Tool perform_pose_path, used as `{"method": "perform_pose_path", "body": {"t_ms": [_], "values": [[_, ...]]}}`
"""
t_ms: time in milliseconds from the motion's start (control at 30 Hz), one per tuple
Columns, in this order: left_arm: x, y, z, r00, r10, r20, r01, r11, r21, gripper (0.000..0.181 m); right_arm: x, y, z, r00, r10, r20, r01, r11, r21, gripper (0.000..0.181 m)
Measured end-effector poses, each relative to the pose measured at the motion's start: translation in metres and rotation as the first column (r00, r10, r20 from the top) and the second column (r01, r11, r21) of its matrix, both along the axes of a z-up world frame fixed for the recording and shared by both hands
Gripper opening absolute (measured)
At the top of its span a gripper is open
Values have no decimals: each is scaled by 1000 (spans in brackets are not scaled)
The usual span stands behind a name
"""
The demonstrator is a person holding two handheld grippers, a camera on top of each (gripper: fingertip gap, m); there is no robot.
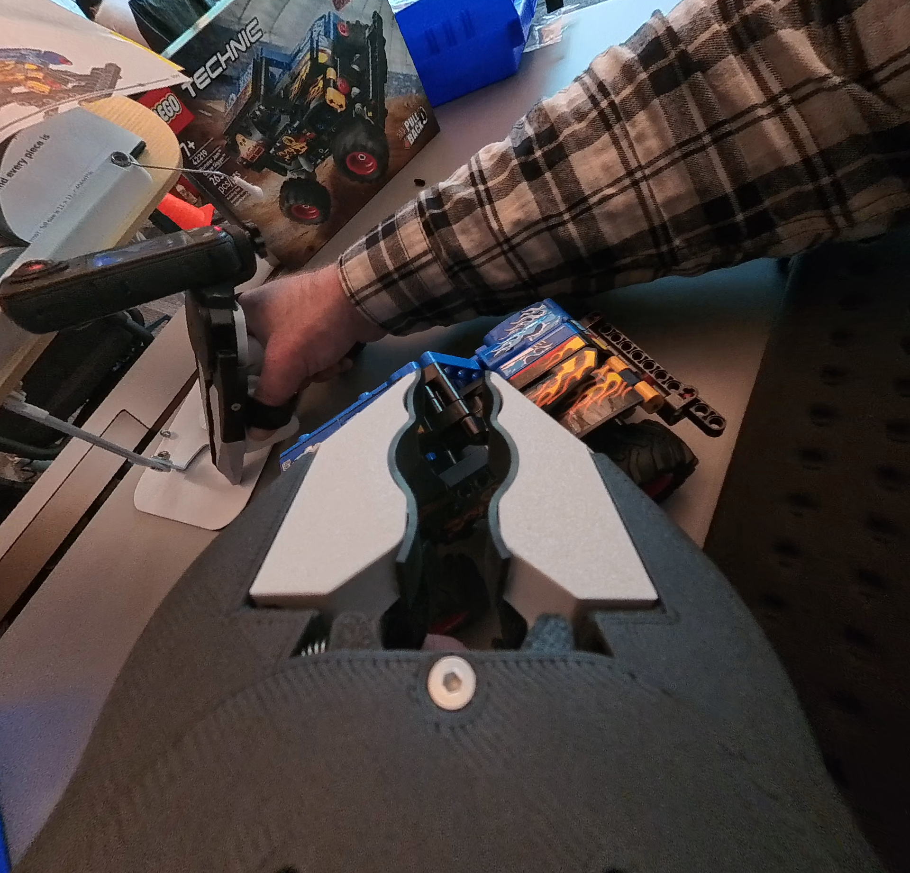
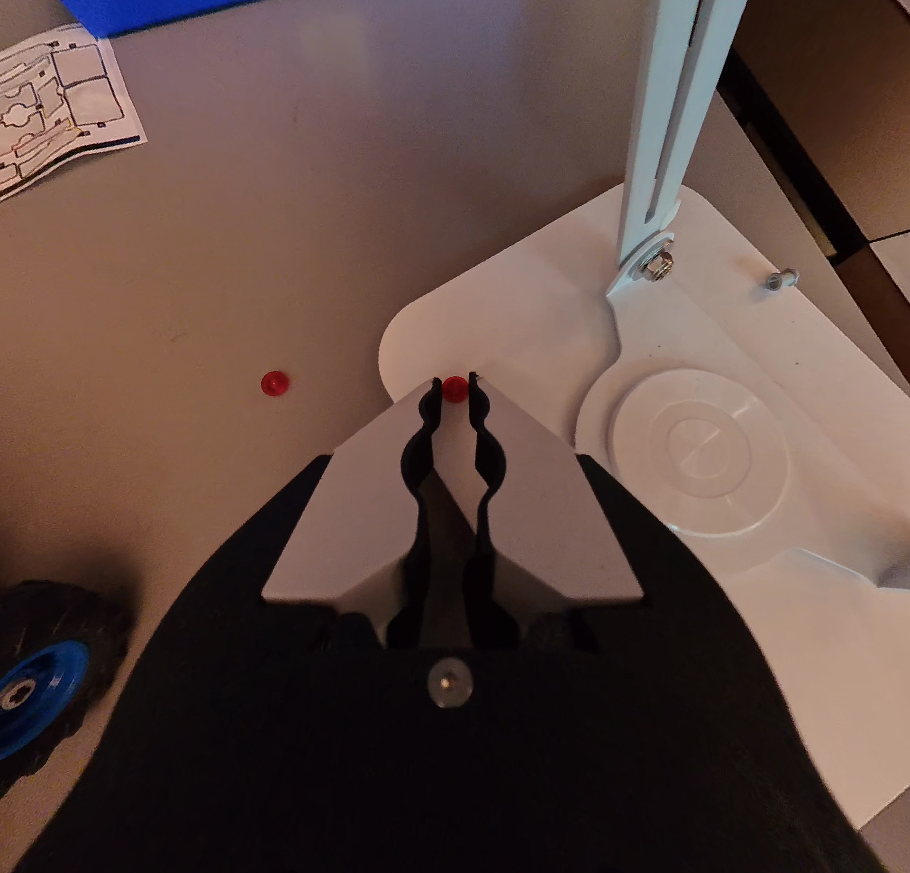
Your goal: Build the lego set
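In the left wrist view my left gripper (image 1: 453, 381) is shut on the partly built Lego truck (image 1: 566, 381), a blue and black model with flame panels, lying on its side on the table. Its black tyre (image 1: 645, 450) shows to the right. In the right wrist view my right gripper (image 2: 454, 381) has its tips closed on a small red round piece (image 2: 454, 389) at the edge of a white stand base (image 2: 615, 381). A second red round piece (image 2: 275, 384) lies on the table to the left. The right gripper also shows in the left wrist view (image 1: 231, 455), held by a hand (image 1: 295, 337).
The Lego set box (image 1: 305, 125) stands at the back, a blue bin (image 1: 458, 37) behind it. A loose wheel with a blue hub (image 2: 39, 687) lies at lower left of the right wrist view. A sticker sheet (image 2: 59, 106) lies at upper left. The stand's white post (image 2: 665, 125) rises at right. Some 25 cm of space lies between my two pairs of fingers.
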State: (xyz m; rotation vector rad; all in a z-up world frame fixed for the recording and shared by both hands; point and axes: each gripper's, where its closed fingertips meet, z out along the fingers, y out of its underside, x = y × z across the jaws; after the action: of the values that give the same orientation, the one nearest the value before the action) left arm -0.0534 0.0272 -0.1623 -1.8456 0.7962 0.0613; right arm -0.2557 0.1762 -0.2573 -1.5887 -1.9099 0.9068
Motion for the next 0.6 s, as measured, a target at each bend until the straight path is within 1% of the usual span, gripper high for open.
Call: {"method": "perform_pose_path", "body": {"t_ms": [167, 267, 367, 500, 600], "values": [[0, 0, 0, 1000, 1, 2, -1, 1000, -5, 23, 9, -7, 6, 1000, 5, -24, -5, 999, -39, 9], [-2, 0, 0, 1000, 5, -7, -5, 1000, -14, 23, 32, -20, 14, 999, 18, -46, -21, 998, -60, 9], [-7, 2, 0, 999, 12, -31, -13, 999, -30, 21, 69, -37, 37, 995, 15, -101, -25, 994, -104, 9], [-18, 4, 0, 999, 31, -40, -34, 997, -74, 21, 130, -62, 69, 982, -15, -187, -15, 988, -157, 9], [-25, 5, 0, 996, 54, -78, -61, 994, -87, 22, 178, -78, 87, 967, -48, -250, 1, 983, -185, 9]]}}
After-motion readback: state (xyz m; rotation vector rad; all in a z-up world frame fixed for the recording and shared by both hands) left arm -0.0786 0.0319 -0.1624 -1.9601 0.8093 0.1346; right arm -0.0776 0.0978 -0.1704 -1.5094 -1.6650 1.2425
